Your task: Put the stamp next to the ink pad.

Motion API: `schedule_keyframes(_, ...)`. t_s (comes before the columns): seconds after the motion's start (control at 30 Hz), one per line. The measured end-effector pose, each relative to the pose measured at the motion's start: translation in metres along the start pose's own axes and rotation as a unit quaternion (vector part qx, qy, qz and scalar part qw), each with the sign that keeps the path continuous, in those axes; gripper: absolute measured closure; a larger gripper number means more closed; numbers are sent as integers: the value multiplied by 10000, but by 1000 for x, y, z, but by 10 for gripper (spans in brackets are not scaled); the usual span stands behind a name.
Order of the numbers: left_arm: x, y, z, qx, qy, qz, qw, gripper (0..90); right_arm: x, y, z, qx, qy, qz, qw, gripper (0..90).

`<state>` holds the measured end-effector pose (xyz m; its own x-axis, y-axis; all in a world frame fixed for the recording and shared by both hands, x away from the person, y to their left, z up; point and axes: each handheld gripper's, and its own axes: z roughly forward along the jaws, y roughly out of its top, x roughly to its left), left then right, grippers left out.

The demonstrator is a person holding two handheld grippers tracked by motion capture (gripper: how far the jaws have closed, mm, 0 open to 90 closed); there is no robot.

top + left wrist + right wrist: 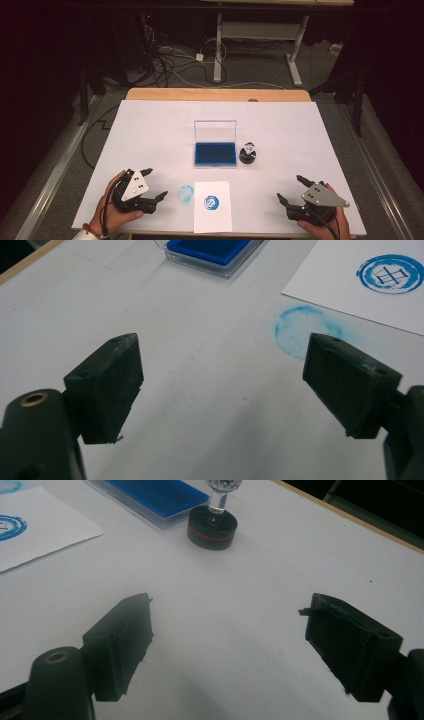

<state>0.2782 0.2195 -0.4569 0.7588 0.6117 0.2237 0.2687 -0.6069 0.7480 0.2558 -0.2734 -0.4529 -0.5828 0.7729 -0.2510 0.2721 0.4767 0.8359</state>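
While the room around stays dark, with cables on a grey floor and a desk frame beyond, the white table is brightly lit. At its middle sits an open blue ink pad, lid upright, with a stamp standing just beside it on the right. Near the front edge lies a paper bearing a blue round print, and a faint blue smudge marks the table just left of it. Low at the front left, the left gripper rests in a hand, jaws spread wide and empty, near the smudge. At the front right, well apart from the stamp, the right gripper sits likewise, jaws wide, gripping nothing.
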Motion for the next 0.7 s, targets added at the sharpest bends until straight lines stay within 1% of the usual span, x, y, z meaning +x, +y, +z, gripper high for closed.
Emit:
schedule_keyframes(0.07, -1, 1, 1, -2, -2, 0, 10000, 157, 0, 1, -1, -46, -6, 9, 10000, 188)
schedule_keyframes(0.3, -2, 2, 1, 29, 58, -8, 10000, 158, 4, 1, -1, -44, 63, -11, 10000, 189)
schedule_keyframes(0.5, -2, 1, 0, 22, 98, -69, 9999, 157, 8, 6, 1, -91, 110, -88, 9999, 188)
schedule_keyframes(0.53, -2, 0, -1, 16, 92, -76, 9999, 158, 9, 6, 1, -96, 117, -73, 9999, 188)
schedule_keyframes(0.6, -2, 0, -1, 17, 113, -75, 9999, 158, 9, 7, 1, -100, 114, -139, 9998, 188)
schedule_keyframes(0.7, -1, 0, -1, 23, 104, -68, 9999, 157, 8, 7, 1, -136, 97, -117, 9998, 187)
